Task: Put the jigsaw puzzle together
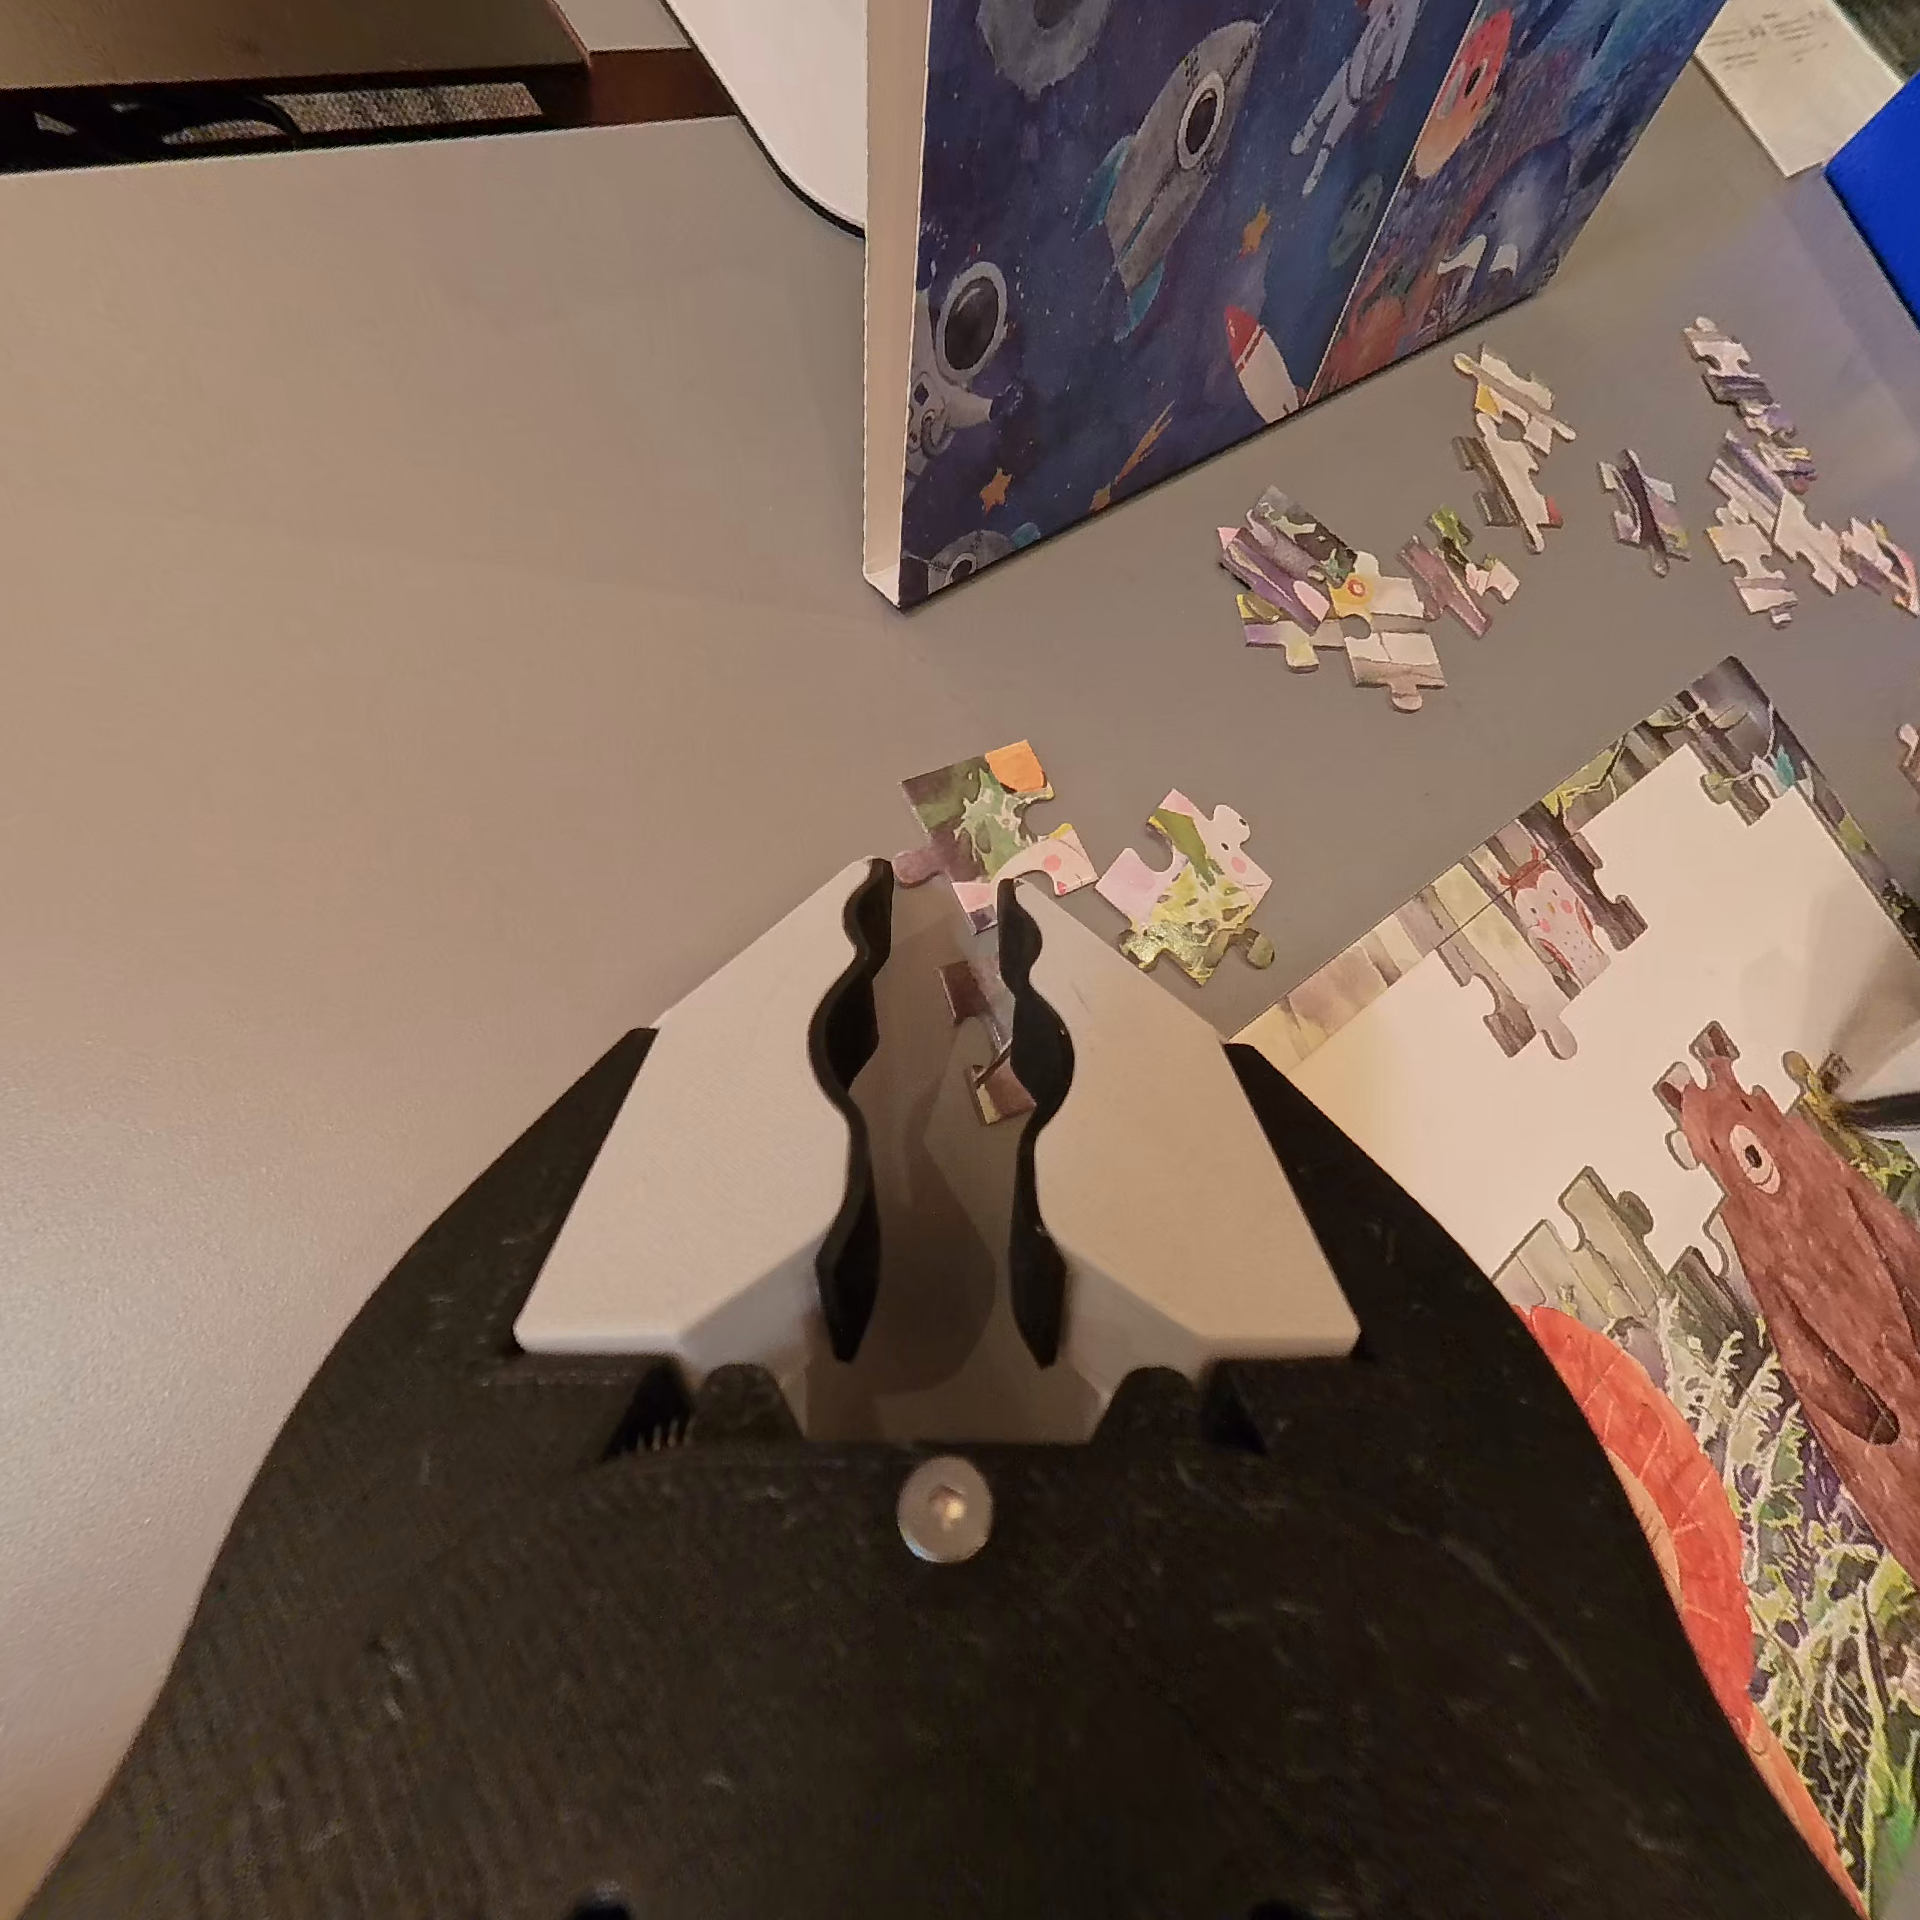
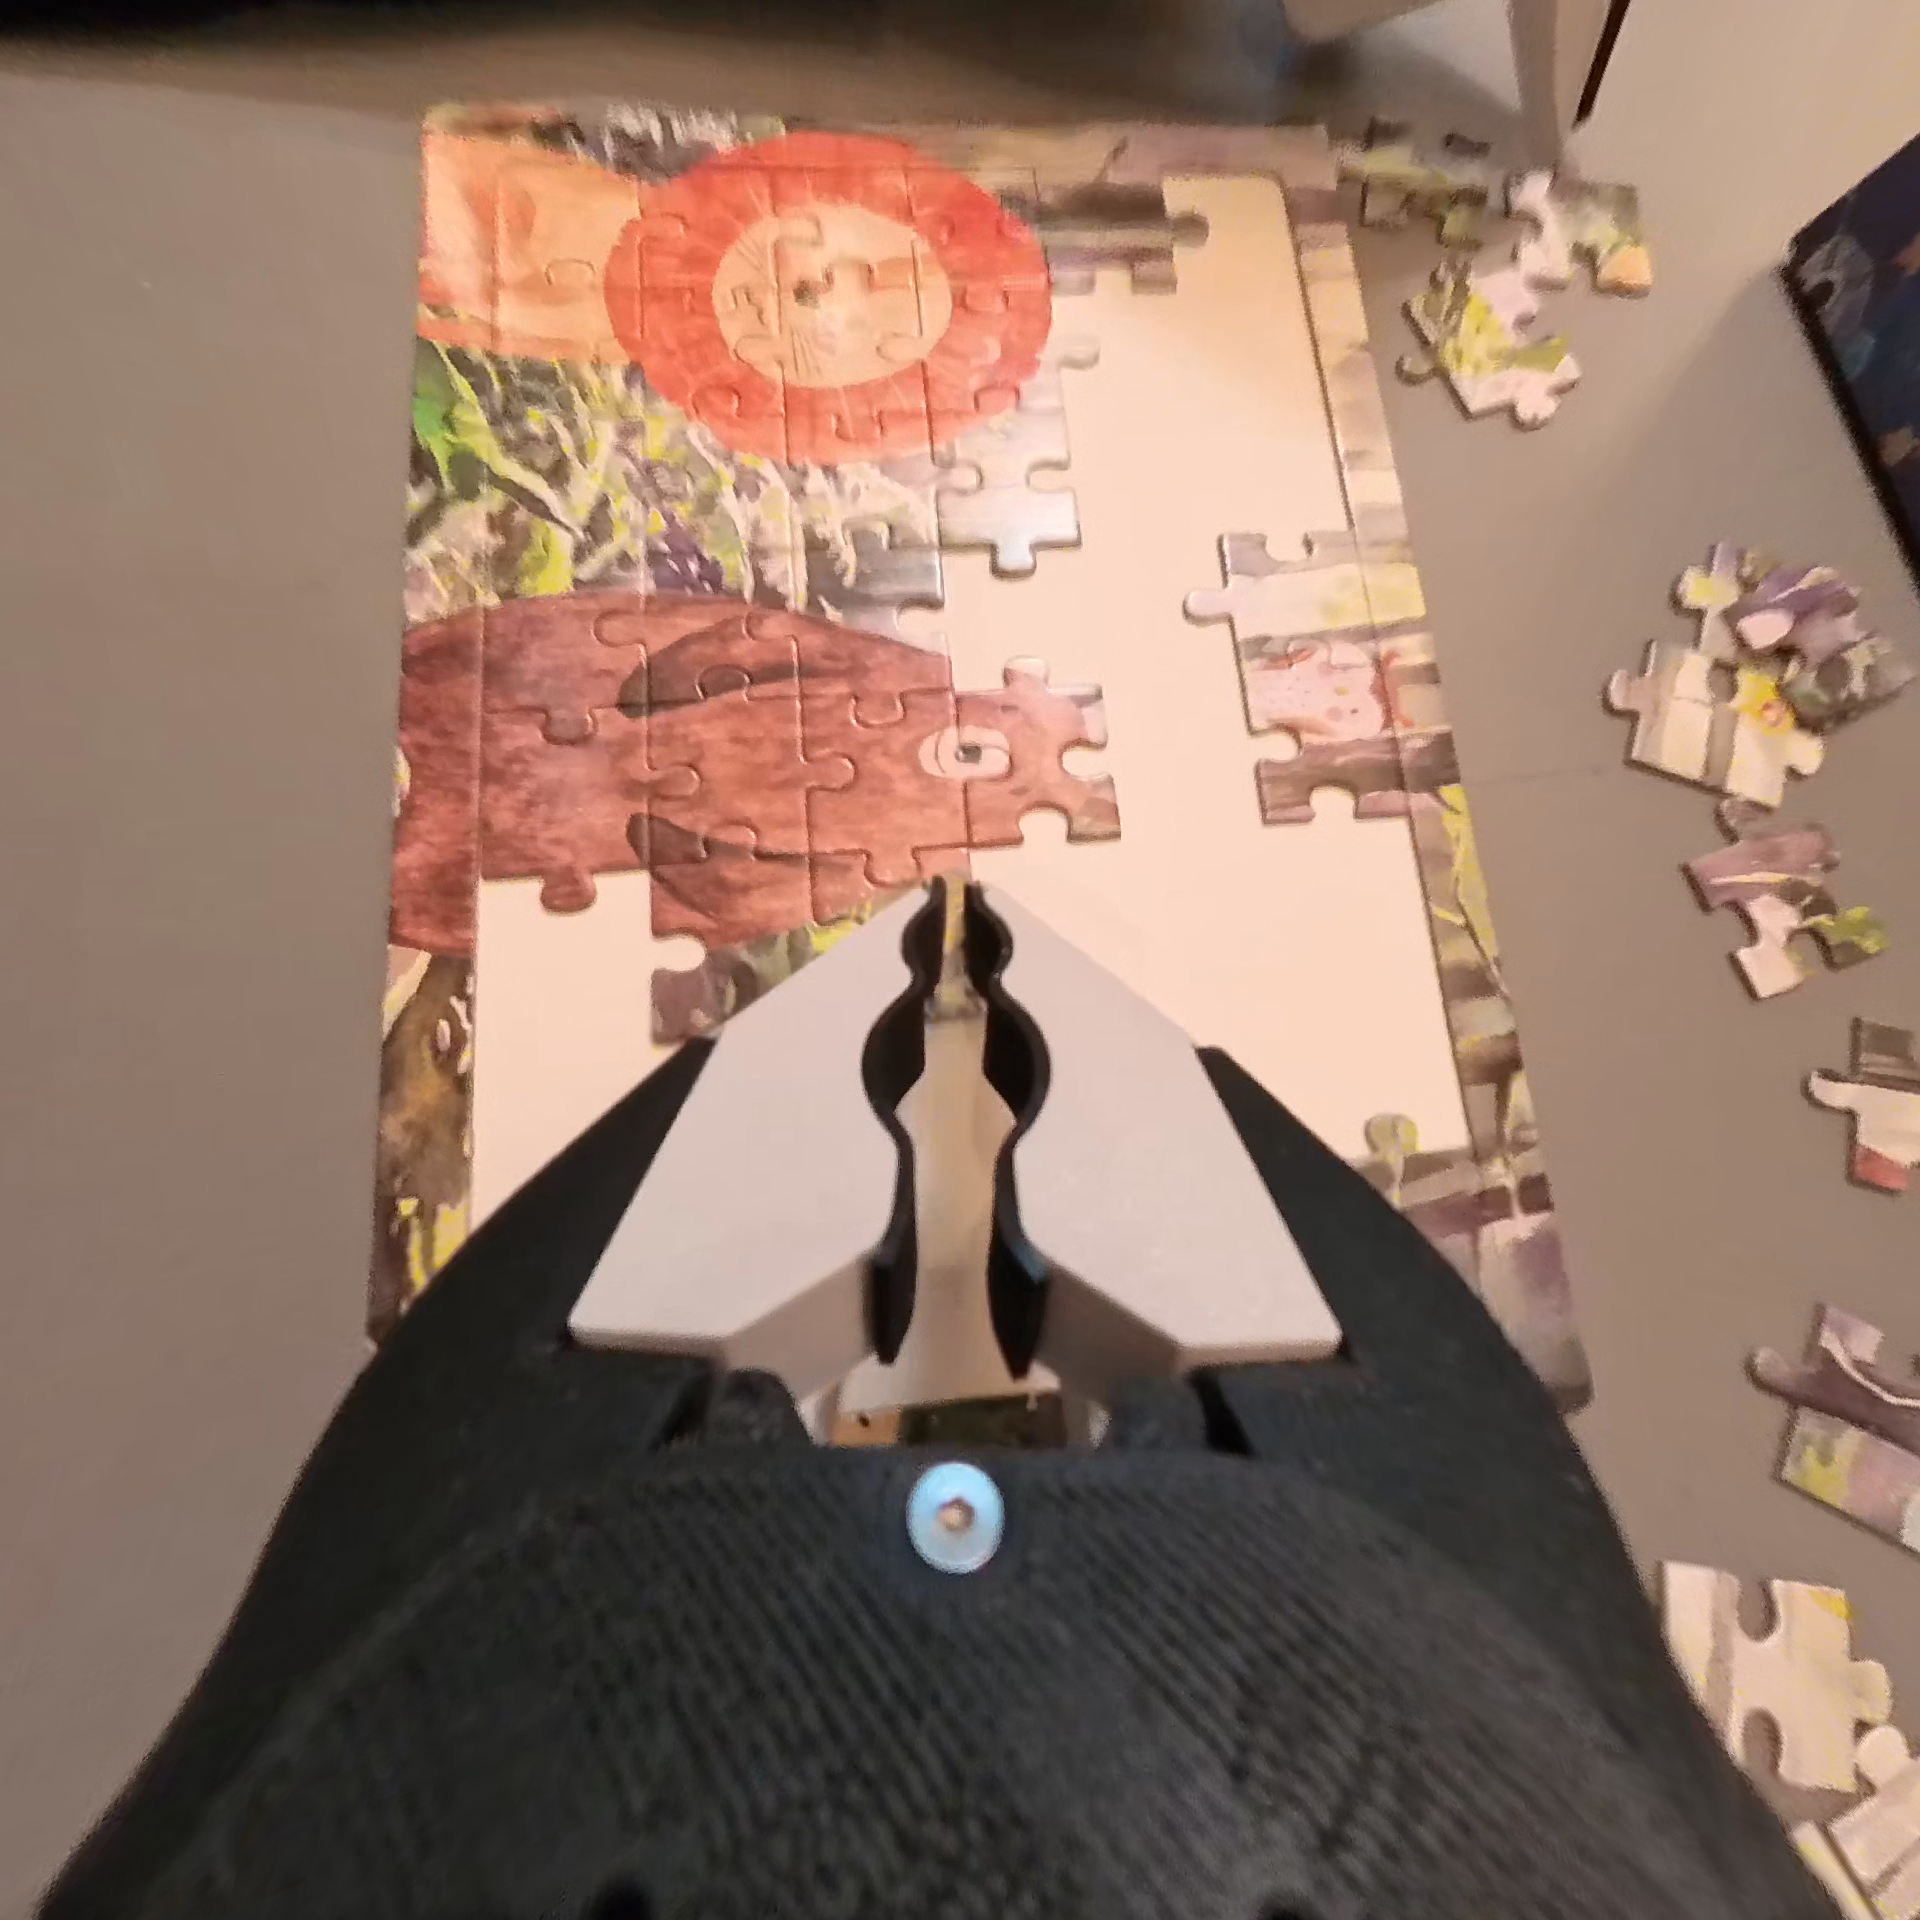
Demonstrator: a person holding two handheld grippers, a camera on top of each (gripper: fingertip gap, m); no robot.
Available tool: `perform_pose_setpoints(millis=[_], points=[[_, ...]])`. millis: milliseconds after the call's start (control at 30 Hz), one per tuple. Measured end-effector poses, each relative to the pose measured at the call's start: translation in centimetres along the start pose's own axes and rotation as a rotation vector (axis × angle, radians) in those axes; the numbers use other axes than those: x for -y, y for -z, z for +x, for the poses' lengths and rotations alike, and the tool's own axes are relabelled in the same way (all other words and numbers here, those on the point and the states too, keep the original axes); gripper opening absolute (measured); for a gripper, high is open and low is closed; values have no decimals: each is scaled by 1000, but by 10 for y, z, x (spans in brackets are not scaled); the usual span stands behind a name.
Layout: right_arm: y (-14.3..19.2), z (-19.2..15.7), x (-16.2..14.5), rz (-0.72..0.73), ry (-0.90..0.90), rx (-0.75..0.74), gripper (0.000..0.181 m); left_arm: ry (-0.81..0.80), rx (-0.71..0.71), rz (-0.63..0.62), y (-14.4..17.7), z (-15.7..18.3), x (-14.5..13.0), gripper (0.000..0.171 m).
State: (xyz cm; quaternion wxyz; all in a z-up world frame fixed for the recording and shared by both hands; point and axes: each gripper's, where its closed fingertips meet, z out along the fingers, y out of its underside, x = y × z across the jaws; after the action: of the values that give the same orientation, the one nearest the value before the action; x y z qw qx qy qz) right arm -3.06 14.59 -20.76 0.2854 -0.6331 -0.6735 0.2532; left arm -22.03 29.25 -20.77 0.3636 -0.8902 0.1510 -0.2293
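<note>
The partly built jigsaw (image 2: 675, 748) lies on a white backing board (image 2: 1174, 935), showing a brown bear and a red round flower (image 2: 821, 301). It also shows in the left wrist view (image 1: 1766, 1247). My right gripper (image 2: 953, 891) is shut on a thin puzzle piece (image 2: 951, 935), held edge-on at the bear's lower edge. Its dark tip shows in the left wrist view (image 1: 1870, 1110). My left gripper (image 1: 948, 883) is open, its jaws a little apart, above a loose piece (image 1: 982, 1039) that shows through the gap.
A blue space-picture box (image 1: 1143, 260) stands upright behind. Loose pieces lie on the grey table (image 1: 416, 623): two near my left fingertips (image 1: 1195, 883), a cluster (image 1: 1340, 603) and more beyond (image 1: 1766, 499). Several lie right of the board (image 2: 1756, 707). A paper (image 1: 1787, 73) is far right. There is about 25 cm between the tips of the two grippers.
</note>
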Motion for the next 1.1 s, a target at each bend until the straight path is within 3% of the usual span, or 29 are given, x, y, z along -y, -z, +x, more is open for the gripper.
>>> perform_pose_setpoints(millis=[267,500,600,833,1100], points=[[21,25,5,65,-29,-113,0,1,-1,1,0,0,0,18],[52,54,29,286,-145,-231,10,-2,-4,17,2,1,2,17],[53,52,33,348,-169,-215,13,-9,-32,61,5,7,7,13],[46,62,15,300,-106,-289,12,-7,-104,200,20,15,22,5],[86,93,7,417,-229,-370,12,12,-245,349,35,31,39,3]])
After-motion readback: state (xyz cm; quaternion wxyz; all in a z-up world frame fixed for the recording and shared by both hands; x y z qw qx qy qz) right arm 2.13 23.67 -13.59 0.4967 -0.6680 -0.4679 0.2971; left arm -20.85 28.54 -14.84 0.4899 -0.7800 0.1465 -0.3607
